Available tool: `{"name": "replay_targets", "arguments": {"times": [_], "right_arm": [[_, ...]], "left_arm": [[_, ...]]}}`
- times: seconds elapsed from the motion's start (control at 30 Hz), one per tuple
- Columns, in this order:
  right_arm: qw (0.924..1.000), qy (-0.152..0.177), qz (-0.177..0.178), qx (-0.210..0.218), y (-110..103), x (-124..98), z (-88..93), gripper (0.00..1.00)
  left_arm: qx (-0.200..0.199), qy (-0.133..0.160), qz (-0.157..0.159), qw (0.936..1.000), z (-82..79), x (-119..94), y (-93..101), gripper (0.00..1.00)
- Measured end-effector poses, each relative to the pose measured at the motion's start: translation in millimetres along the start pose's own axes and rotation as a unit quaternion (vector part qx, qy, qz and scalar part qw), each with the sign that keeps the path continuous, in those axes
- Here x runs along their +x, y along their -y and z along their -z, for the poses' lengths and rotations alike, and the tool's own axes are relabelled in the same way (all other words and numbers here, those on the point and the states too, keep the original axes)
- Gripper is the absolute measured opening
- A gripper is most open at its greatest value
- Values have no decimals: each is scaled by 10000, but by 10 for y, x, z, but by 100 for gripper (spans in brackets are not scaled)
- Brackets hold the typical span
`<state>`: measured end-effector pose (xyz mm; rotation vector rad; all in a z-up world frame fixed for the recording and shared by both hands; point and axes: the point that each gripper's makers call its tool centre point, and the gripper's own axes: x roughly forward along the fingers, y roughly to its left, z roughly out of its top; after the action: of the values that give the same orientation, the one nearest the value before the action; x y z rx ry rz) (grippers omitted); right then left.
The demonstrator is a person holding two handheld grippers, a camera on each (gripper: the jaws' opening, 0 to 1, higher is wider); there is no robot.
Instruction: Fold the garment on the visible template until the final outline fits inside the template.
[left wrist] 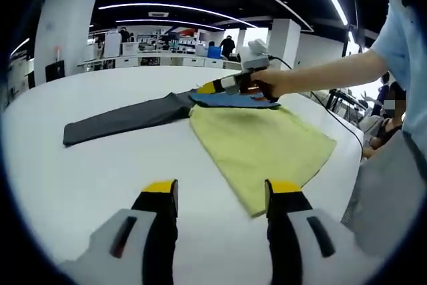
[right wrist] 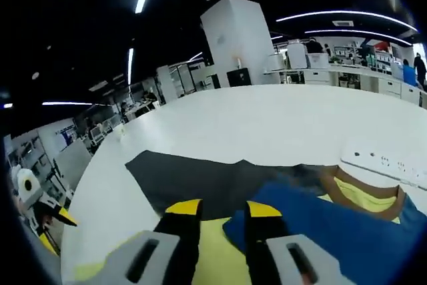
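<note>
The white table (left wrist: 80, 185) holds the garment (left wrist: 260, 145), yellow body near, grey sleeve (left wrist: 127, 118) stretching left (blue collar (right wrist: 333, 231) far). Left gripper (left wrist: 220, 195) hovers spread; right gripper (right wrist: 222, 210) pinches the blue fabric.

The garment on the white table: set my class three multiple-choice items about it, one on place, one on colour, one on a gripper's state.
1. Where is the dark grey sleeve in the left gripper view?
A. Left of the yellow body
B. On the floor
C. Under a chair

2. What colour is the garment's main panel?
A. Red
B. Yellow-green
C. White

3. The left gripper is:
A. Open, holding nothing
B. Clamped on a bottle
C. Shut on the sleeve

Answers: 1 A, the sleeve stretches left across the table. 2 B, the flat panel is yellow-green. 3 A, its fingers stand apart over bare table.
</note>
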<state>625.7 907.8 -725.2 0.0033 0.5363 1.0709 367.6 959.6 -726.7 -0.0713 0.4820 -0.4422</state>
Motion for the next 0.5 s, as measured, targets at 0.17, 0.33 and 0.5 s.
{"name": "replay_targets", "arguments": {"times": [0.17, 0.33, 0.5], "right_arm": [[9997, 80, -15, -217, 13, -102, 1, 52], [9991, -49, 83, -402, 97, -219, 72, 73], [9982, -132, 101, -571, 155, -323, 98, 90]], "left_arm": [[33, 7, 33, 10000, -35, -2, 6, 49], [80, 12, 94, 9999, -73, 11, 26, 50], [119, 11, 206, 9997, -113, 1, 61, 51]]}}
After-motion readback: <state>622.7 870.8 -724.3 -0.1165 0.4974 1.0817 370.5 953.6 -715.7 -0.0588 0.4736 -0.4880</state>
